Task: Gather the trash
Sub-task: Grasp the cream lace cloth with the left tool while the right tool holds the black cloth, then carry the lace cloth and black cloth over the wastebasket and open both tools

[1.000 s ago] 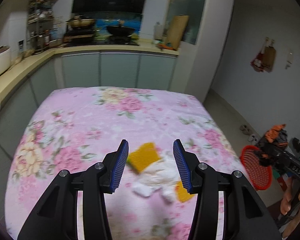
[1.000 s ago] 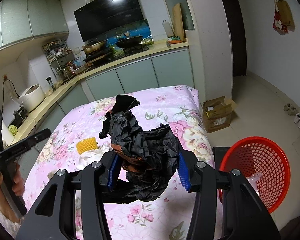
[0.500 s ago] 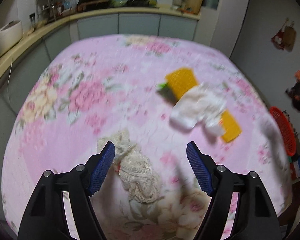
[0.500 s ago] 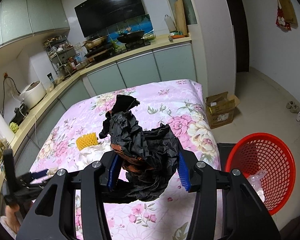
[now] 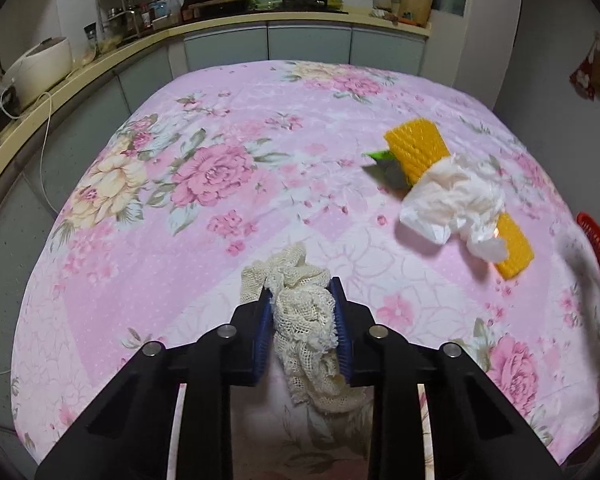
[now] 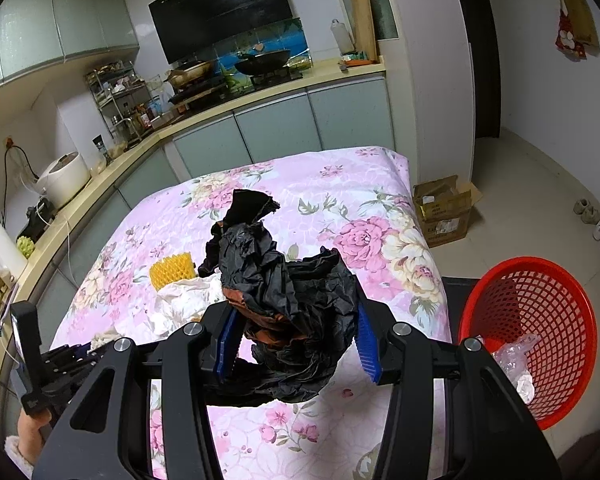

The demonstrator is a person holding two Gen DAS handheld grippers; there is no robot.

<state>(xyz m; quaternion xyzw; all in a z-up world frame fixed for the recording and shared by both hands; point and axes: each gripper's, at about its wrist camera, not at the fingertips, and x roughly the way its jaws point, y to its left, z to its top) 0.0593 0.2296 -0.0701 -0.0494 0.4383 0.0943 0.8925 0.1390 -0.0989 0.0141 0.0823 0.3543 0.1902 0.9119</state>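
Observation:
A cream mesh net [image 5: 300, 312] lies on the pink floral tablecloth [image 5: 160, 248] at the near edge. My left gripper [image 5: 301, 289] is closing its jaws, and the blue pads press both sides of the net. My right gripper [image 6: 296, 320] is shut on a crumpled black bag [image 6: 284, 280], held above the table. To the right on the floor stands a red mesh basket [image 6: 548, 312] with clear plastic inside. A yellow foam sleeve [image 5: 418, 148], crumpled white paper [image 5: 456, 200], a second yellow piece [image 5: 514, 248] and a green scrap [image 5: 380, 155] lie farther back on the right.
Kitchen counters with a rice cooker [image 5: 40, 64] and a stove run along the left and far sides. On the floor past the table's far corner sits a cardboard box [image 6: 444, 208]. The red basket's rim [image 5: 598, 256] shows past the table's right edge.
My left gripper swung left and down from over the yellow and white trash to the cream net, opened wide around it, then closed on it. The right gripper held still with the black bag.

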